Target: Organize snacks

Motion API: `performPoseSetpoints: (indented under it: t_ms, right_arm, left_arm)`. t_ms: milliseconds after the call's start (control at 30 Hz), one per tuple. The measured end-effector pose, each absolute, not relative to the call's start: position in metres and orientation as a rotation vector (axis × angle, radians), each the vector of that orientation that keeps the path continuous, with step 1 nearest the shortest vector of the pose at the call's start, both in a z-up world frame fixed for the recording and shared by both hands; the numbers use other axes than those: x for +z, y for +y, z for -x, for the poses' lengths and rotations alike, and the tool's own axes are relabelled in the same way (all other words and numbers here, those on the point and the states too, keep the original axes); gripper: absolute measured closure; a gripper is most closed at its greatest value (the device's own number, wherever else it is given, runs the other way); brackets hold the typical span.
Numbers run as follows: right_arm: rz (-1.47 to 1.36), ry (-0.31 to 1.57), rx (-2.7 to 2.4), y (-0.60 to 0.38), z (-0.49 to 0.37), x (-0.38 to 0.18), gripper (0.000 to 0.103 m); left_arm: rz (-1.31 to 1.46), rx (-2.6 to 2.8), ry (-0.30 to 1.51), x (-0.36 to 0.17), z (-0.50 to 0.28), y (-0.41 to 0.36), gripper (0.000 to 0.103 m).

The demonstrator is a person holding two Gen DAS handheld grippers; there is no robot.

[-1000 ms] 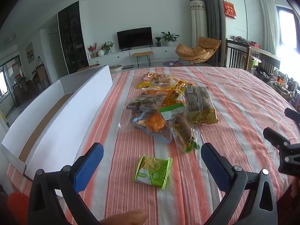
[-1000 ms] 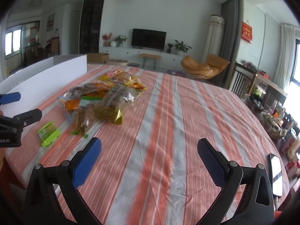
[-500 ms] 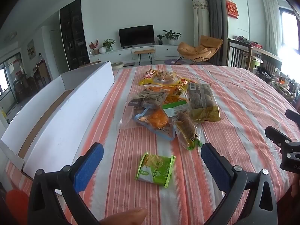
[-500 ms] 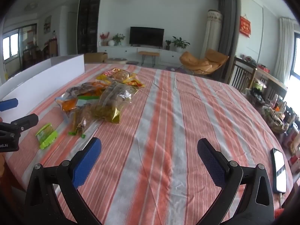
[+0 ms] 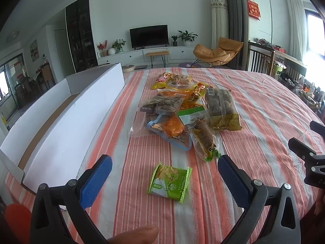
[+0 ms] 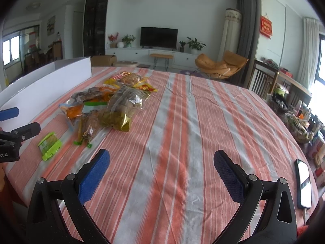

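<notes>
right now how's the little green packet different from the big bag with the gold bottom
The little green packet lies alone on the striped cloth, near the open left gripper; the big gold-bottomed bag sits farther off, at the right of the snack pile, touching other packs. The green packet is much smaller. Its wrapper is opaque green print, while the big bag is clear, showing round brown pieces. Both lie flat, sealed and ungripped.

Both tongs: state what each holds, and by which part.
Nothing is held. The left tongs are open above the green packet; the right tongs are open over bare tablecloth.
</notes>
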State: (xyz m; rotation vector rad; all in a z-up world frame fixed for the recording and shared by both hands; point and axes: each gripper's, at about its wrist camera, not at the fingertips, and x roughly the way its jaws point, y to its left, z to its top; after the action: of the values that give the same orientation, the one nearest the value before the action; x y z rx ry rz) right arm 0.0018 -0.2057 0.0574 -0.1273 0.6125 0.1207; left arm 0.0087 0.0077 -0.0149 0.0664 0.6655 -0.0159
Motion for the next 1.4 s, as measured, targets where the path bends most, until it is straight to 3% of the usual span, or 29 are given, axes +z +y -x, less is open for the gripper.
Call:
performPoseSetpoints:
  t_ms: [1400]
  right_arm:
    - [0.123,0.63,0.11,-0.2086,-0.0064,0.0532,0.0]
  left_arm:
    - [-0.056,-0.013,0.68,-0.0204,-0.0094,0.0074,0.0]
